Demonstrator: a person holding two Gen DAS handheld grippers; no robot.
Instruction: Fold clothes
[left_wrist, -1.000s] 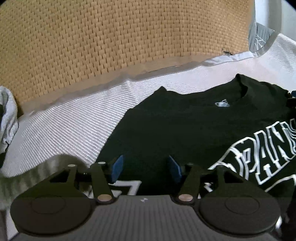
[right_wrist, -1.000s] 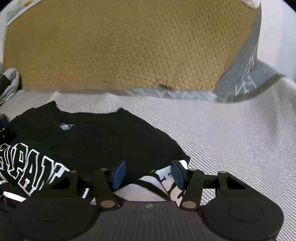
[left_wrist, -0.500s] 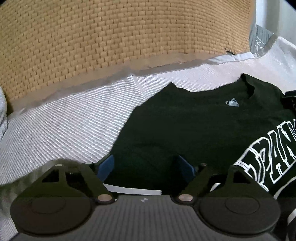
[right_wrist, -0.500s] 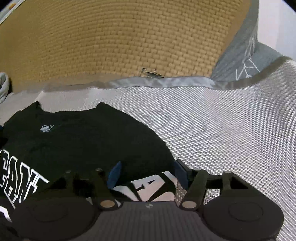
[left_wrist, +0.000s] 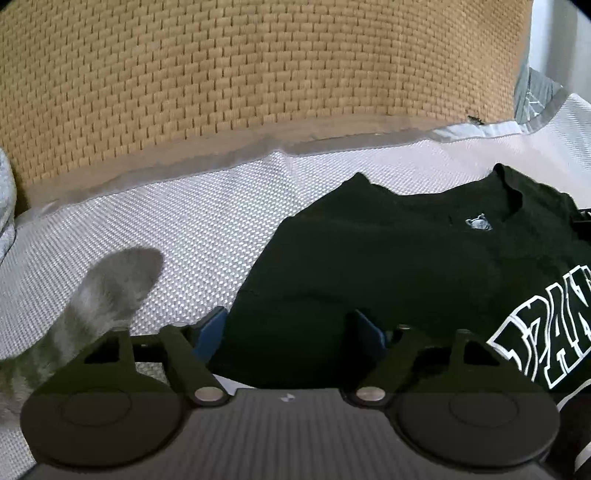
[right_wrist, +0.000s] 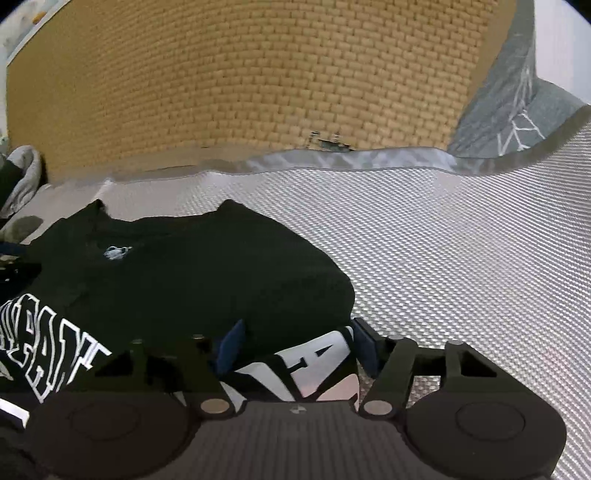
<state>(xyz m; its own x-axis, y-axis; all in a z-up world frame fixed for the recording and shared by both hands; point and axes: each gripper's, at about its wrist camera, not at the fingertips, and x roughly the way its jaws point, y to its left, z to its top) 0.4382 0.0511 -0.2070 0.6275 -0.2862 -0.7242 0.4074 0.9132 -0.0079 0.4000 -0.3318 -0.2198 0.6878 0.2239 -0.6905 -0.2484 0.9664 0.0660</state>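
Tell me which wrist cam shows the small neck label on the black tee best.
Left wrist. The neck label sits sharp there, just below the collar of the black tee, right of centre. In the right wrist view the same label is at far left, slightly blurred and seen at a flatter angle.

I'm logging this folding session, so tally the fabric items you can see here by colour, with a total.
Black: 1, the black T-shirt
Grey: 1, the grey garment at the edge
White: 1, the white woven cover underneath
Total: 3
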